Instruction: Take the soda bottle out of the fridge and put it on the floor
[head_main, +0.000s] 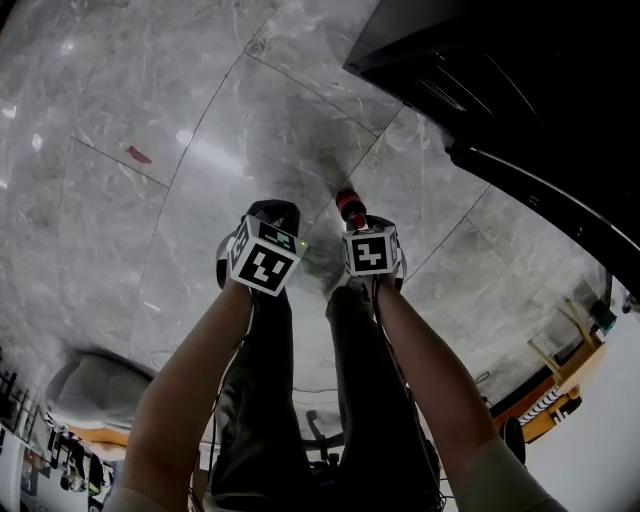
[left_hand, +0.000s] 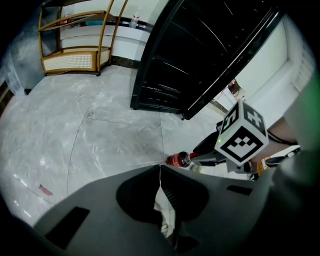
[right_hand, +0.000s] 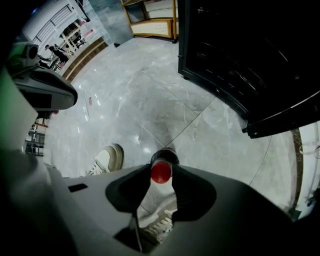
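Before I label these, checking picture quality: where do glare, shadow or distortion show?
Head view: glare streaks on the floor, dark shadow by the bottle. Left gripper view: fisheye curves the fridge edges. Right gripper view: fridge nearly black.

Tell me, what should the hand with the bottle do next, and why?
Probably ease the right gripper straight down: its jaws clamp the soda bottle by its red cap, upright over the floor, and whether its base touches yet isn't visible.

wooden shelf unit (left_hand: 75, 60) by wall — small red scrap (head_main: 138, 155)
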